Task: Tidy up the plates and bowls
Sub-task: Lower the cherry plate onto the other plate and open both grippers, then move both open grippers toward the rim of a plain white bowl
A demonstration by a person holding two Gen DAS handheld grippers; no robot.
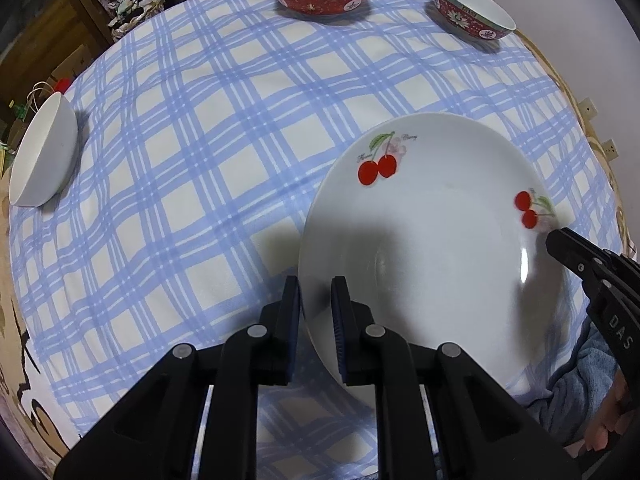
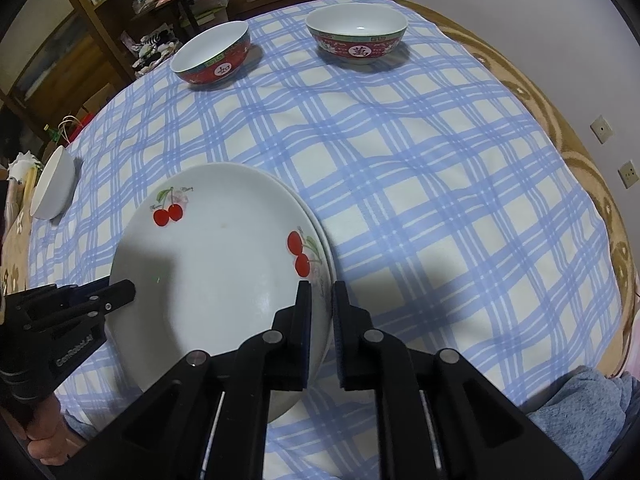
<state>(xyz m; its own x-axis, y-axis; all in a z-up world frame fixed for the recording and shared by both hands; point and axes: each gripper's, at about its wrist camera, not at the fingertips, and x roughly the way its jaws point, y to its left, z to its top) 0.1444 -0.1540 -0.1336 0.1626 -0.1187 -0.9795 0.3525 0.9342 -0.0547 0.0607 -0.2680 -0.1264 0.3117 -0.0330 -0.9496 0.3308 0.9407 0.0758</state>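
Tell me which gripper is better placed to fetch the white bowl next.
Left, probably: the white bowl sits far left, nearer the left gripper than the right gripper; both grip the cherry plate.

Pale wall (image 2: 520, 20) with 2 sockets (image 2: 602, 129); dark wooden shelving (image 2: 92, 12) behind, cluttered.

A blue-and-white checked tablecloth (image 2: 400, 184) covers a round table — a tan patterned cover (image 2: 580, 152) showing along its right edge. Two wall sockets (image 2: 602, 129) sit on the pale wall beyond, while dark wooden shelving (image 2: 92, 8) stands cluttered behind. A light-blue towel (image 2: 580, 404) lies at the near edge.
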